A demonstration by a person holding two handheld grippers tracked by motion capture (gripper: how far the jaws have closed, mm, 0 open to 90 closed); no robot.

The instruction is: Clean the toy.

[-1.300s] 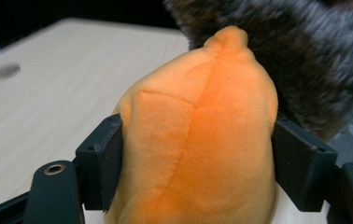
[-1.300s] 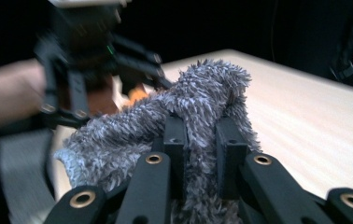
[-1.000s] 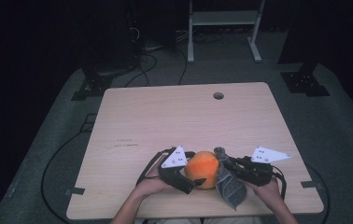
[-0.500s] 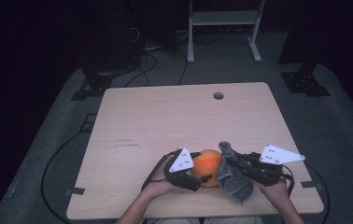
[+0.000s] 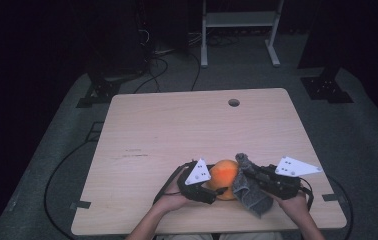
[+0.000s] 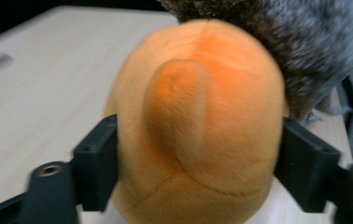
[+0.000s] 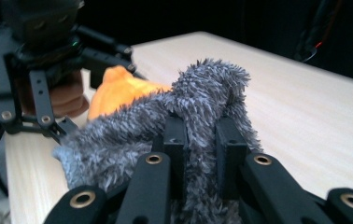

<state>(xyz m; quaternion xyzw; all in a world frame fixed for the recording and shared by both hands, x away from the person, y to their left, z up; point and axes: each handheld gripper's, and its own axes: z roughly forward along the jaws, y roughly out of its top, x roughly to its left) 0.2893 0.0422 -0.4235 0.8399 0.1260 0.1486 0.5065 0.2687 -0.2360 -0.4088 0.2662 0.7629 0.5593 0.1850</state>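
Orange plush ball [image 5: 223, 174] sits low on the wooden table [image 5: 177, 130], close to its near edge, and serves as the landmark for everything else. Directly on its left side is the left gripper [image 5: 208, 189], its two black jaws spread wide and pressed against the ball's flanks, clamped on it; the left gripper view shows the ball [image 6: 198, 126] wedged between them. Touching the ball's right side is a grey fuzzy cloth [image 5: 249, 187], draped partly over it and hanging toward the near edge. The right gripper [image 5: 249, 172], to the right of the ball, has its jaws nearly together, pinching a fold of that cloth [image 7: 198, 121].

Beyond the ball, toward the far edge and its small round hole [image 5: 234, 102], the tabletop is bare, with wide room to both sides. Between the ball and the near edge only a narrow strip remains.

Compared with a second ago, ball, cloth and both grippers have shifted slightly rightward along the near edge.
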